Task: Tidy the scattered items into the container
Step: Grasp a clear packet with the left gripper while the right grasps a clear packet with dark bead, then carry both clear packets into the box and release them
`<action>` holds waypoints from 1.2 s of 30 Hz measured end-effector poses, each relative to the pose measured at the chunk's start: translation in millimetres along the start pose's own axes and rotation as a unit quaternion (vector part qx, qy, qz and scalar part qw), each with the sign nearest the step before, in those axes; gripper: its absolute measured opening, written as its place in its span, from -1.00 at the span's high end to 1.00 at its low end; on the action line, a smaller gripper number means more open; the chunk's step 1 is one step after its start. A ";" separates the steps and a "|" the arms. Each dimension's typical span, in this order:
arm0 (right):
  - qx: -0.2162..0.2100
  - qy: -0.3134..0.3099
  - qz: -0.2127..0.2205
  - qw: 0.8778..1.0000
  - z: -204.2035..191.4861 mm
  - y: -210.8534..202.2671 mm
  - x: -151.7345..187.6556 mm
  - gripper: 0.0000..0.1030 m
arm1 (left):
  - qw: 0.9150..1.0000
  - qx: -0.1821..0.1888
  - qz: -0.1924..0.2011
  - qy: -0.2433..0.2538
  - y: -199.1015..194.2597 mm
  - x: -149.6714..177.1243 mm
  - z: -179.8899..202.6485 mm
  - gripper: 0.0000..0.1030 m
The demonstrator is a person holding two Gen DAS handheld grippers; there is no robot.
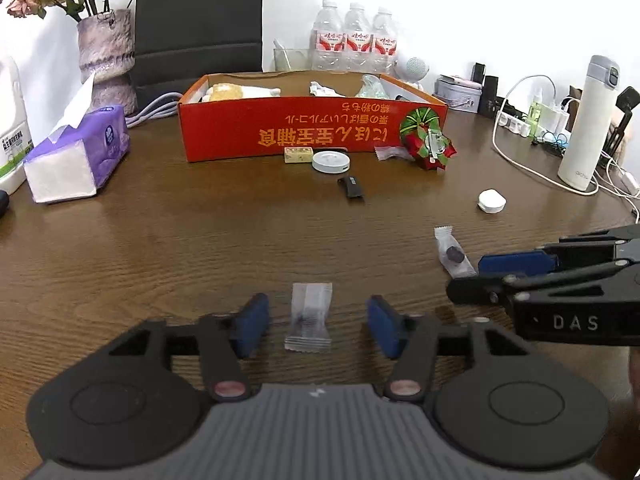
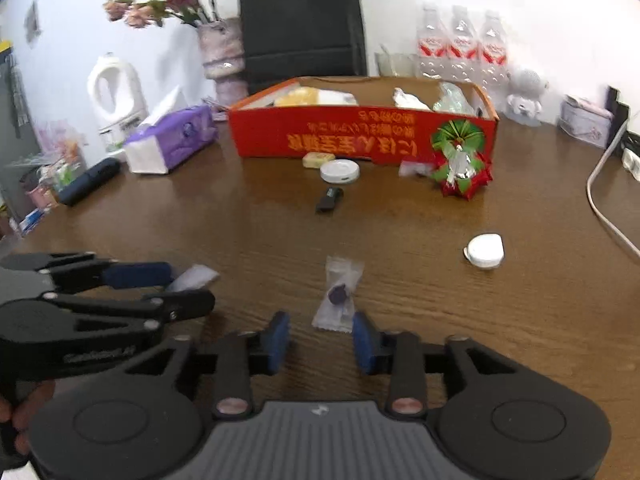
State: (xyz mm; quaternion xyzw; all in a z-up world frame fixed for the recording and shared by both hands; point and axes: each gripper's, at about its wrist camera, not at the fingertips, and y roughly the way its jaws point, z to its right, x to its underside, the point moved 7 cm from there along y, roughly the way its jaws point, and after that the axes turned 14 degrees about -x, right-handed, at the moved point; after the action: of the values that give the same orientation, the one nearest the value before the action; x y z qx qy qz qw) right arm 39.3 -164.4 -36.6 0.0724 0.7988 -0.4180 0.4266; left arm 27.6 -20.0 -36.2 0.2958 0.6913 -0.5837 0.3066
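Observation:
My left gripper (image 1: 314,326) is open, its blue pads either side of a clear wrapped candy (image 1: 308,320) on the wooden table. My right gripper (image 2: 320,340) is open just short of a second clear wrapped candy with a dark centre (image 2: 338,294), which also shows in the left wrist view (image 1: 454,256). The red cardboard box (image 1: 312,128) stands at the back, holding a few items. In front of it lie a yellow block (image 1: 298,155), a white round disc (image 1: 330,161), a black USB stick (image 1: 352,188), a red-green bow ornament (image 1: 434,148) and a white cap (image 1: 491,201).
A purple tissue pack (image 1: 80,156) and vase of flowers (image 1: 106,52) stand back left. Water bottles (image 1: 354,38) stand behind the box. A white thermos (image 1: 588,124) and cables (image 1: 520,152) are at the right. A dark case (image 2: 90,182) lies left.

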 end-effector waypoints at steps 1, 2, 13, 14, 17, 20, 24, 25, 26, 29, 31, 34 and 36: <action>0.001 0.002 0.002 1.000 1.1 2.6 -2.0 0.23 | 1.000 0.001 0.001 0.003 0.2 0.2 1.4 -0.11; 0.005 0.002 0.004 1.000 2.5 5.3 -4.5 0.23 | 1.000 0.003 0.002 0.002 0.9 -0.4 2.0 -0.01; 0.045 -0.068 -0.001 0.997 -10.5 18.4 -9.8 0.75 | 0.998 0.022 0.001 -0.065 -4.8 0.1 -7.1 0.70; 0.045 -0.069 0.009 0.997 -14.0 13.1 -9.3 0.75 | 0.998 0.014 0.012 -0.064 -10.3 0.1 -6.8 0.70; 0.043 -0.083 0.061 0.994 -29.7 -12.9 -14.1 0.75 | 0.996 -0.008 0.070 -0.045 -36.0 -4.0 -1.5 0.70; 0.044 -0.069 0.103 0.991 -36.9 -34.9 -17.6 0.75 | 0.993 -0.002 0.111 -0.039 -59.7 -5.9 6.5 0.70; 0.039 -0.069 0.173 0.982 -47.9 -63.9 -14.3 0.75 | 0.984 -0.008 0.170 -0.048 -91.7 -4.1 15.5 0.70; 0.047 -0.079 0.195 0.977 -52.1 -72.2 -12.2 0.74 | 0.981 -0.004 0.188 -0.054 -99.6 -2.7 16.7 0.70; 0.056 -0.092 0.217 0.970 -57.0 -81.5 -9.0 0.74 | 0.978 -0.003 0.201 -0.062 -106.6 -2.1 16.7 0.70; 0.086 -0.125 0.267 0.952 -67.1 -106.7 2.7 0.74 | 0.967 -0.014 0.243 -0.073 -127.0 1.8 16.6 0.70; 0.085 -0.123 0.281 0.948 -68.3 -117.1 8.6 0.74 | 0.962 -0.017 0.264 -0.073 -136.6 5.1 17.2 0.70; 0.088 -0.113 0.279 0.949 -64.1 -119.2 9.2 0.74 | 0.964 -0.012 0.256 -0.073 -132.9 5.0 19.8 0.69; 0.086 -0.107 0.277 0.951 -61.3 -118.5 4.9 0.74 | 0.965 -0.014 0.253 -0.075 -127.9 1.7 18.5 0.69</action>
State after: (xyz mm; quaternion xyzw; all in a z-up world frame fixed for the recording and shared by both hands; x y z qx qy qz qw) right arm -57.8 -196.7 49.2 0.2825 0.6579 -0.3560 0.6006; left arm -70.1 -56.6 40.0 0.4117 0.5772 -0.4980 0.4994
